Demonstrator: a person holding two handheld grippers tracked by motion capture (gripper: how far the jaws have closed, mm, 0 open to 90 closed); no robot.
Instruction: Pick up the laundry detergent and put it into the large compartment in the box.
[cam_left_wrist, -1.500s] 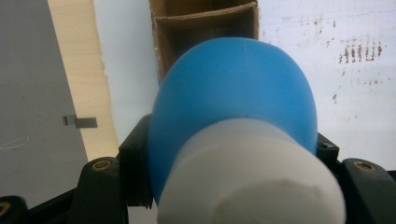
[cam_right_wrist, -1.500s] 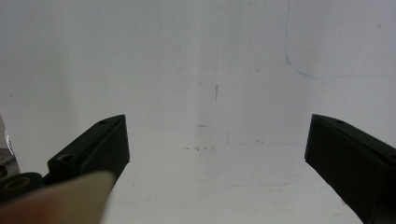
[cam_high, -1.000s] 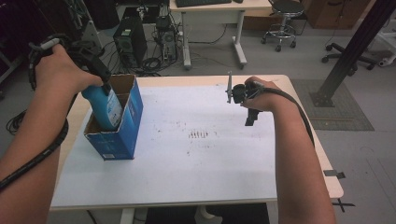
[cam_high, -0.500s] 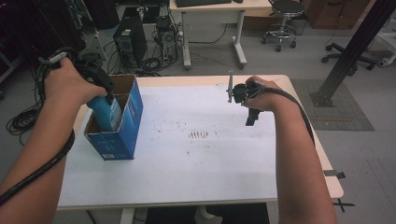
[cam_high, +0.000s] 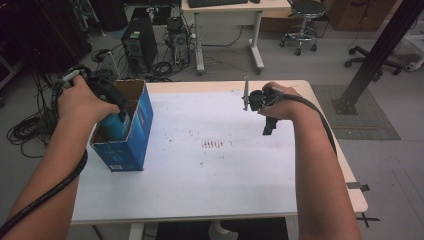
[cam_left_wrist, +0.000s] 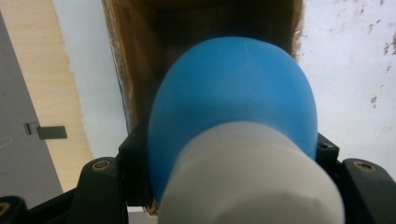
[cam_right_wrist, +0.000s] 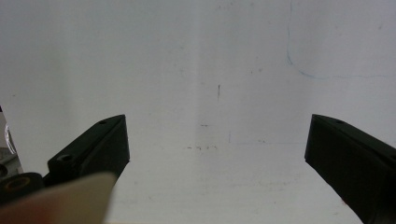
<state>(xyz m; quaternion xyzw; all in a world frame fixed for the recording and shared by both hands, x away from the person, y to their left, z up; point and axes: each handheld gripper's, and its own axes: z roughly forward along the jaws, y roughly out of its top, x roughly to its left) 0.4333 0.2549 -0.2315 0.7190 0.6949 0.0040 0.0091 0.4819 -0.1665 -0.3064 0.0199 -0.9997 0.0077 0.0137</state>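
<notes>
The left gripper (cam_high: 116, 111), clamped on the blue bottle (cam_left_wrist: 233, 102), has sunk deeper into the cardboard box (cam_high: 131, 135), so release is near, while the right gripper (cam_right_wrist: 217, 144) gapes empty

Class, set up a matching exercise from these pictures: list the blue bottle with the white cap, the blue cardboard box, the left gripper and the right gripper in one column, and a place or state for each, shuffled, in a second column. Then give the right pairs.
Column one:
1. blue bottle with the white cap
2. blue cardboard box
3. left gripper
4. right gripper

Column two:
A. jaws wide apart over the bare white table
B. stands open-topped near the table's left edge
C. shut on the bottle
D. partly down inside the box

Pairs: 1-D, 2-B, 3-C, 4-A
</notes>
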